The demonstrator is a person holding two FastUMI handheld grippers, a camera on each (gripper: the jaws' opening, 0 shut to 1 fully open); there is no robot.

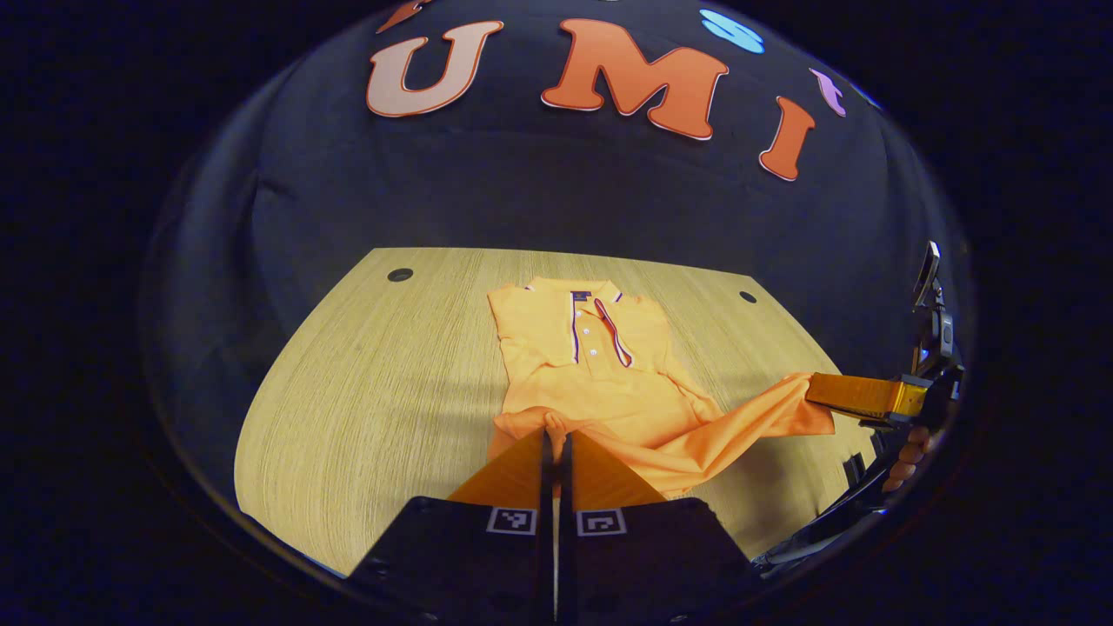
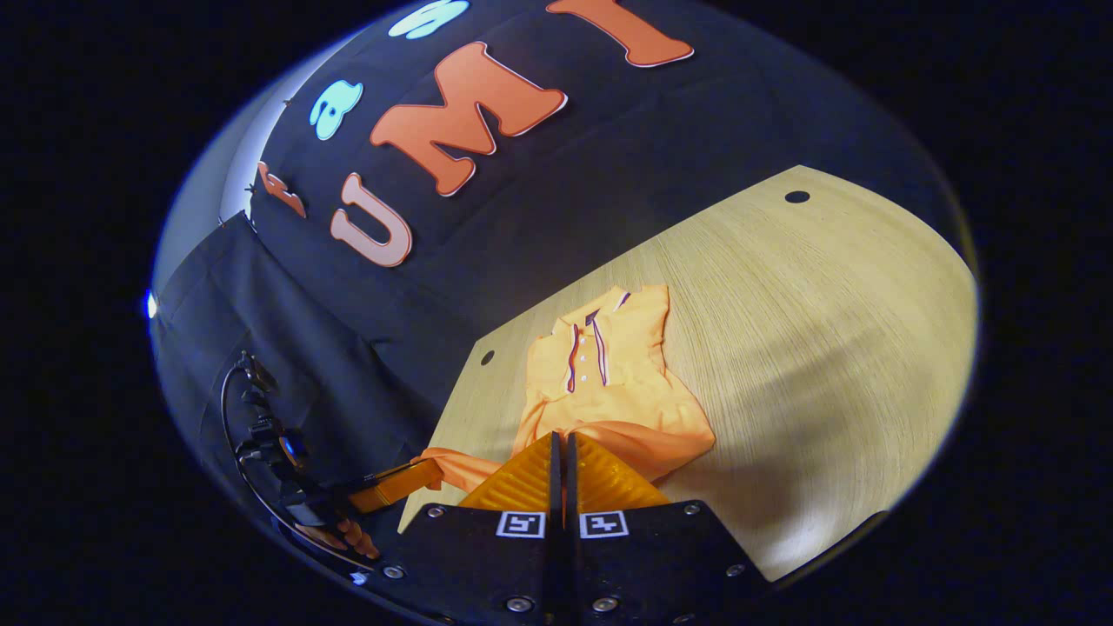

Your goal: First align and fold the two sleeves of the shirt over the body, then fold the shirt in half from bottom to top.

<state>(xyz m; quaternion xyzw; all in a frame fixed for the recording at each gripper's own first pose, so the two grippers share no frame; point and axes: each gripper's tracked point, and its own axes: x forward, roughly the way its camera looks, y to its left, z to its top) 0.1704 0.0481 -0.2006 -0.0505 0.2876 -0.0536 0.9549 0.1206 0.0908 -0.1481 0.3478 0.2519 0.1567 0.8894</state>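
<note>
- An orange short-sleeved polo shirt (image 1: 600, 365) with a striped collar and a buttoned placket lies face up on a pale wood-grain table (image 1: 374, 391), collar toward the black cloth wall at the far side.
- Both sleeves are folded in over the body, leaving the upper half a narrow rectangle; the bottom hem is raised off the table and gathered toward the near edge.
- In the left gripper view, the left gripper (image 1: 556, 439) has its two fingers drawn together with only a thin slit between them, and a bunched corner of the shirt's hem is pinched at their tips.
- At the right edge of the same view, the right gripper (image 1: 822, 391) grips the other hem corner, the fabric stretched in a taut fold between the two tools; fingertips of the hand (image 1: 909, 456) holding it show just below.
- In the right gripper view, that gripper's own fingers (image 2: 561, 448) are likewise closed to a narrow slit on the lifted hem, with the shirt (image 2: 609, 365) lying beyond them.
- At the lower left of that view, the left gripper (image 2: 430, 474) clamps its end of the hem beyond the table (image 2: 826, 348) edge, with a hand (image 2: 348, 535) beneath it.
- Small dark round holes (image 1: 400, 275) mark the table's far corners.
</note>
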